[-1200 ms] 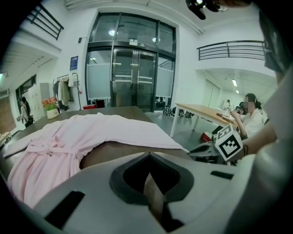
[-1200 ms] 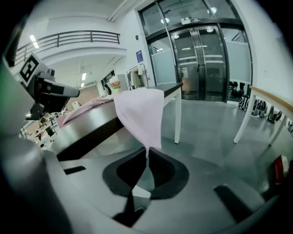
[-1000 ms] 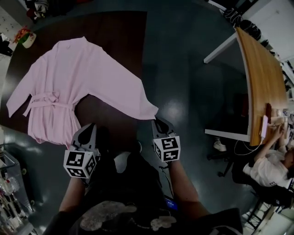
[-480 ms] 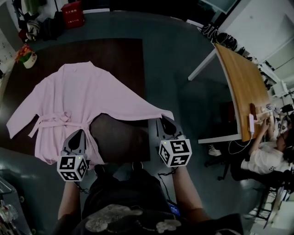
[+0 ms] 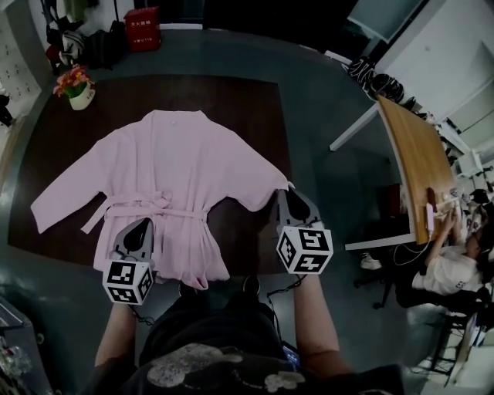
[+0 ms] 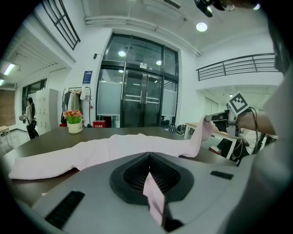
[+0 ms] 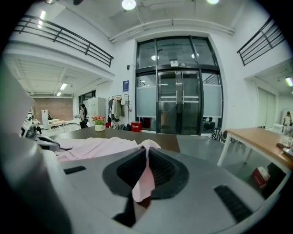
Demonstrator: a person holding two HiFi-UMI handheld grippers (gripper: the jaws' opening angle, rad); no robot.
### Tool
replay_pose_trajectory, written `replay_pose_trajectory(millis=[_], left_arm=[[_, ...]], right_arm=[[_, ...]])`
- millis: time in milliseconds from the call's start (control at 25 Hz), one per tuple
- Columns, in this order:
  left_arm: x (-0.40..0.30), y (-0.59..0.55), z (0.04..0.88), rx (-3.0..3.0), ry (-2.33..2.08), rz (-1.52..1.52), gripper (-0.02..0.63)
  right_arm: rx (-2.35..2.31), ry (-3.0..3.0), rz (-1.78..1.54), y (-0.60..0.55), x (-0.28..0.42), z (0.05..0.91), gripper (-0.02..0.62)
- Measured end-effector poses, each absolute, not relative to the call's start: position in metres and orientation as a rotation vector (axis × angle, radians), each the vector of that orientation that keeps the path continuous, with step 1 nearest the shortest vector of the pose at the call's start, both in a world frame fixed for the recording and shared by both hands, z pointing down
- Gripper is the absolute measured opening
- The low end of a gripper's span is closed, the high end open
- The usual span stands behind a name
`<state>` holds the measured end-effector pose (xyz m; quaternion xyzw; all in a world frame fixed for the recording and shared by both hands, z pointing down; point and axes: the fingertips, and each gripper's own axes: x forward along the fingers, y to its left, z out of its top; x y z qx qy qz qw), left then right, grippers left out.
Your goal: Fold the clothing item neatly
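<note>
Left hand-held gripper (image 5: 142, 227) is pinching the hem of the pink robe (image 5: 177, 162), right hand-held gripper (image 5: 291, 199) its sleeve end. Only the gripper views are showing cloth clamped between closed jaws. The robe is lying ahead on the desk (image 5: 255, 108).

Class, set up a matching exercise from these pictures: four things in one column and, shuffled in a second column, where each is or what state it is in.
1 pink robe
2 flower pot
3 red box
4 right claw

A far-left corner of the dark table
B shut on a sleeve end
C spread out, belt tied
D beyond the table's far edge

Pairs: 1-C, 2-A, 3-D, 4-B
</note>
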<state>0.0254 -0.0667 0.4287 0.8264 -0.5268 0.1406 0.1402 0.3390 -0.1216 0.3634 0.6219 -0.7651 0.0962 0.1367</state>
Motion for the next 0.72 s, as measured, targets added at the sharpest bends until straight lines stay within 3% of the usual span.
replay_pose_trajectory(millis=[360, 720], left_arm=[[-0.003, -0.068, 0.436, 2.339, -1.511, 0.429, 0.008], [-0.008, -0.109, 0.386, 2.326, -1.605, 0.316, 0.008]], right_arm=[[1.826, -2.155, 0.404, -0.125, 0.326, 0.398, 0.011], [1.773, -2.24, 0.438, -0.169, 0.315, 0.399, 0.011]])
